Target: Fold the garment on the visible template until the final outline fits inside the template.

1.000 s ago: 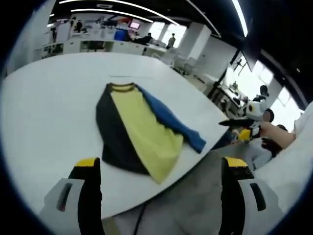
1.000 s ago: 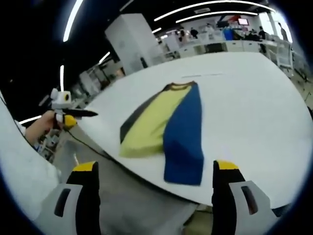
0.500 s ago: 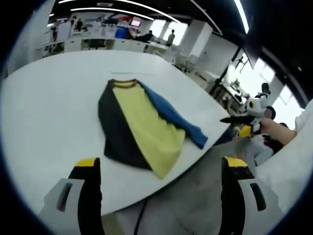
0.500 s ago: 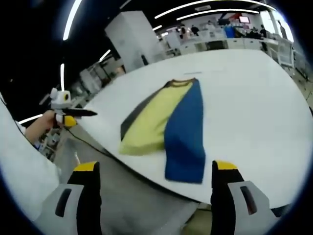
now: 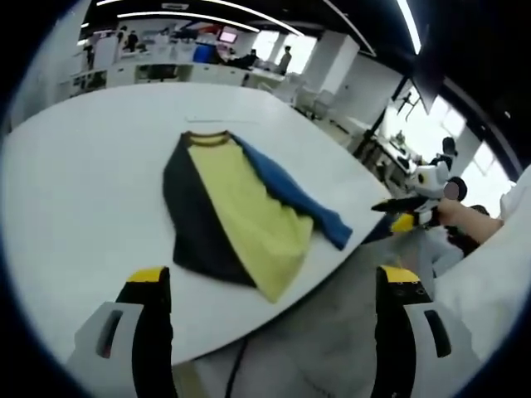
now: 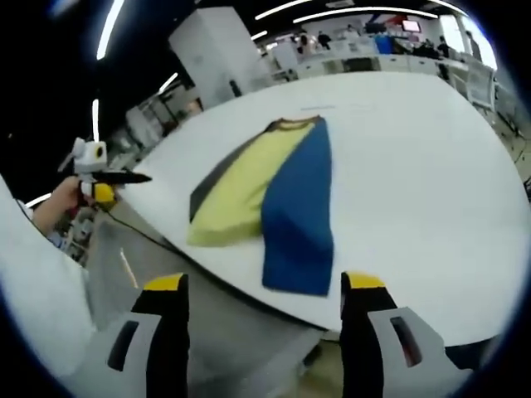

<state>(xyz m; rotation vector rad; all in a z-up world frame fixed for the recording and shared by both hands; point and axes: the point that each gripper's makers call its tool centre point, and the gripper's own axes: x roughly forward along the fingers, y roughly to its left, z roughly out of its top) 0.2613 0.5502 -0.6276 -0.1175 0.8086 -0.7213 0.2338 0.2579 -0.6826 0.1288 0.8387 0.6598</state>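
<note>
Folded shirt (image 5: 236, 211) lies near the front edge of the white table (image 5: 75, 191); broad bare tabletop around it. Left gripper (image 5: 270, 286) and right gripper (image 6: 264, 290) both spread wide, empty, off the edge.

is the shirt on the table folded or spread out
Partly folded: the shirt lies as a narrow strip on the table, blue sleeve laid lengthwise over it.

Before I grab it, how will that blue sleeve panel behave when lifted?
Probably floppy: the blue sleeve panel lies flat and creased over the yellow and black garment, so it should drape from one pinch. Likely light, thin cloth. It may drag the layers beneath across the smooth white table.
</note>
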